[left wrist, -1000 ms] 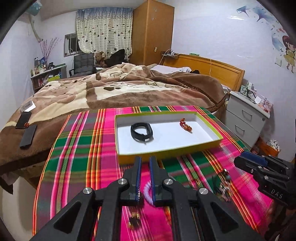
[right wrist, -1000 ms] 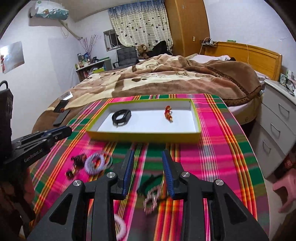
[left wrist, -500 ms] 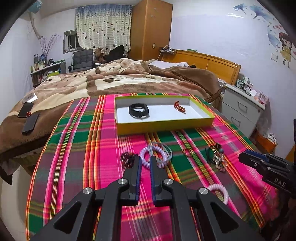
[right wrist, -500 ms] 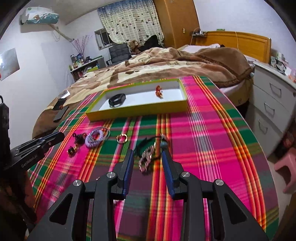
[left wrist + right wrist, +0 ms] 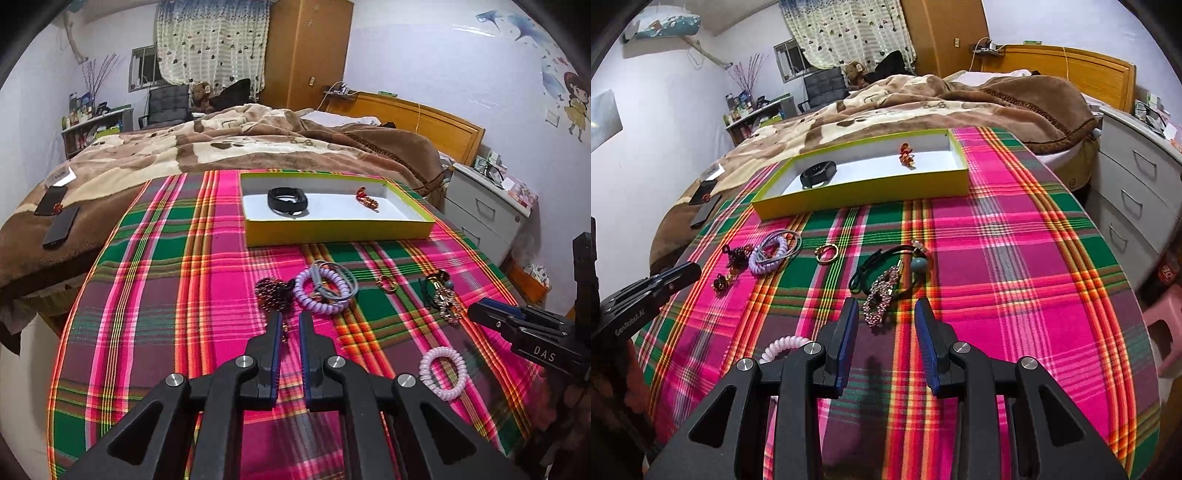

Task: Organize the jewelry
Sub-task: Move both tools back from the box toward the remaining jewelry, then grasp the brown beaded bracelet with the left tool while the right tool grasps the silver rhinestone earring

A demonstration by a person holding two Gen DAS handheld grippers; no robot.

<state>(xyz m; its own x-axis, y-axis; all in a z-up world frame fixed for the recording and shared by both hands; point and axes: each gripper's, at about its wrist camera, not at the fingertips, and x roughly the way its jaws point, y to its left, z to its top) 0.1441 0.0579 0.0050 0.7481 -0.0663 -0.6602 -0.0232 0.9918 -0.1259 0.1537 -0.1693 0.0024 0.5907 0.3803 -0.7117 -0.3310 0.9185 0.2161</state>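
A yellow-rimmed white tray [image 5: 336,232] [image 5: 871,188] sits at the far side of the plaid table and holds a black band [image 5: 288,201] [image 5: 818,173] and a red beaded piece [image 5: 366,199] [image 5: 907,155]. Loose on the cloth lie a purple coil tie with a grey loop [image 5: 323,284] [image 5: 768,254], dark red beads [image 5: 273,293] [image 5: 737,256], a gold ring [image 5: 386,284] [image 5: 827,253], a rhinestone clip with black cord [image 5: 441,295] [image 5: 882,290] and a pink coil tie [image 5: 441,373] [image 5: 783,347]. My left gripper [image 5: 290,321] is nearly shut and empty, just short of the beads. My right gripper [image 5: 886,310] is open, around the near end of the clip.
A bed with a brown blanket [image 5: 221,147] lies beyond the table, with phones [image 5: 61,225] on its left edge. A white drawer cabinet [image 5: 1137,177] stands to the right. A pink stool [image 5: 1163,328] is by the table's right edge.
Both grippers have pulled back and up from the tray toward the near side of the table. The loose jewelry now lies ahead of the fingers. The right gripper's jaws stand wider.
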